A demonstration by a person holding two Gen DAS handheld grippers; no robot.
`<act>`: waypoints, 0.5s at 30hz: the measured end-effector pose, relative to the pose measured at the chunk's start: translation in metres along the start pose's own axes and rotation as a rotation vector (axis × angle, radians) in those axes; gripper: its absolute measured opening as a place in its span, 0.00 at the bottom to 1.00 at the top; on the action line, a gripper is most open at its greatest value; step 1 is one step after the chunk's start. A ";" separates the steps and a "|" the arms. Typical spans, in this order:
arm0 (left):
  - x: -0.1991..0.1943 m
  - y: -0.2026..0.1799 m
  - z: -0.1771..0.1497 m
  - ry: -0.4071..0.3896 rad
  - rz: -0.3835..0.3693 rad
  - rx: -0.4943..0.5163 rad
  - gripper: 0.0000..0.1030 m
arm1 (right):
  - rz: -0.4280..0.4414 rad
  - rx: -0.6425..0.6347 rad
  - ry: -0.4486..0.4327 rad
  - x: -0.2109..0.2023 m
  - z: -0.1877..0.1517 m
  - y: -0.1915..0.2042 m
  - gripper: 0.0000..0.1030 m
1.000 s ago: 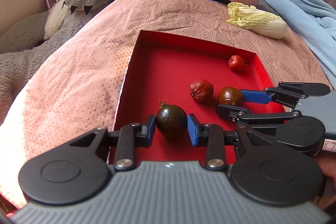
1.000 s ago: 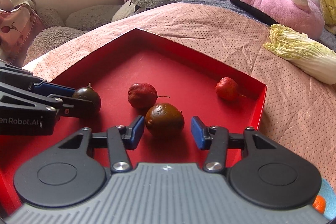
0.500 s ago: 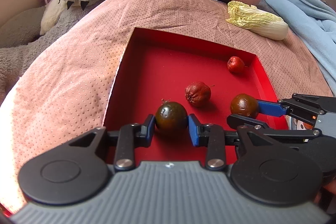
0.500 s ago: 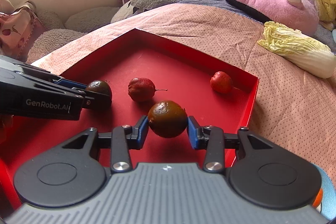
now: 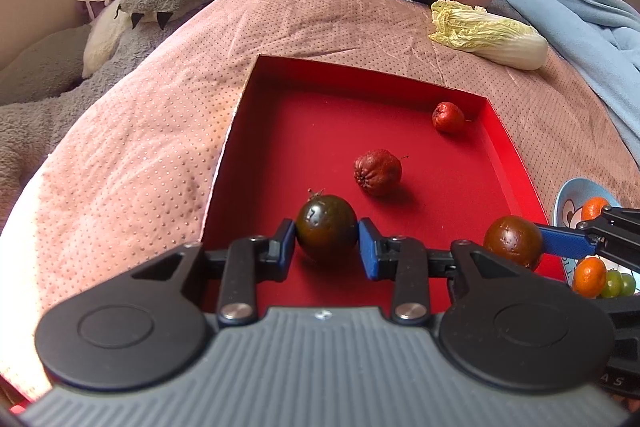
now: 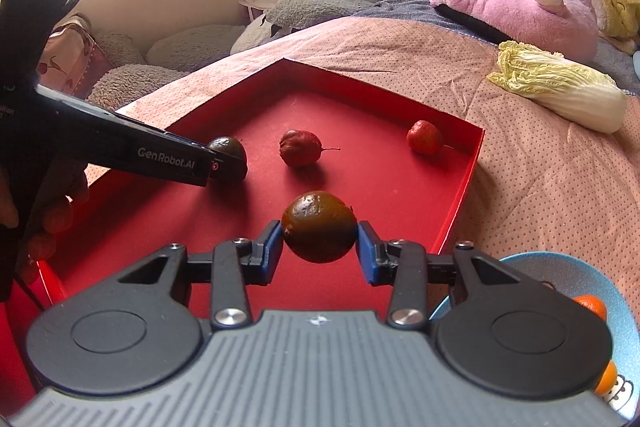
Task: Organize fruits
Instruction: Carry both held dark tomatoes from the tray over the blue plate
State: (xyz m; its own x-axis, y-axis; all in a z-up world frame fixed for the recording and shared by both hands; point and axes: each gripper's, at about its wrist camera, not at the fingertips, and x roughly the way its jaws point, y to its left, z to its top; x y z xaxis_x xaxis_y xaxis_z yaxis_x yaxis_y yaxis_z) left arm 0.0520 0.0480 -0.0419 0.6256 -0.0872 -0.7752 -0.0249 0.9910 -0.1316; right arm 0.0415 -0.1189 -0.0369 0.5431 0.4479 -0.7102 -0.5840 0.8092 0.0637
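A red tray [image 5: 504, 147] [image 6: 468, 163] lies on a pink bedspread. My left gripper [image 5: 327, 242] is shut on a dark green-brown fruit [image 5: 326, 225], held over the tray's near part; it also shows in the right wrist view [image 6: 227, 151]. My right gripper [image 6: 319, 243] is shut on a brown fruit [image 6: 319, 227] and holds it above the tray near its right wall; the left wrist view shows this fruit [image 5: 513, 241] too. A wrinkled red fruit [image 5: 377, 172] [image 6: 300, 148] and a small red fruit [image 5: 448, 117] [image 6: 424, 137] lie in the tray.
A blue bowl [image 5: 568, 197] [image 6: 556, 269] with oranges [image 5: 589, 277] and green grapes [image 5: 618, 283] stands right of the tray. A napa cabbage [image 5: 488, 35] [image 6: 560, 91] lies beyond. Plush toys and a blue blanket [image 5: 580, 7] ring the bed.
Both grippers have lifted their fruits off the tray floor. My right gripper closed on the brown fruit and carried it right, toward the blue bowl.
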 end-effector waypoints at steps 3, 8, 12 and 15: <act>-0.005 -0.002 -0.001 -0.016 0.001 0.008 0.36 | 0.006 -0.001 -0.015 -0.012 -0.003 0.002 0.45; -0.014 -0.003 -0.004 -0.035 0.002 0.006 0.36 | 0.011 -0.006 -0.033 -0.030 -0.009 0.003 0.44; -0.022 -0.007 -0.010 -0.044 -0.009 0.009 0.36 | 0.014 -0.005 -0.045 -0.042 -0.016 0.004 0.44; -0.027 -0.014 -0.013 -0.057 -0.011 0.030 0.36 | 0.010 -0.008 -0.050 -0.049 -0.022 0.006 0.44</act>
State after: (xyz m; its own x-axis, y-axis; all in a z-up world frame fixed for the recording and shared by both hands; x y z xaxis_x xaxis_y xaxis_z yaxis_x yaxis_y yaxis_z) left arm 0.0253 0.0353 -0.0272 0.6691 -0.0932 -0.7373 0.0051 0.9927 -0.1209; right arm -0.0017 -0.1447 -0.0169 0.5665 0.4748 -0.6735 -0.5943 0.8016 0.0651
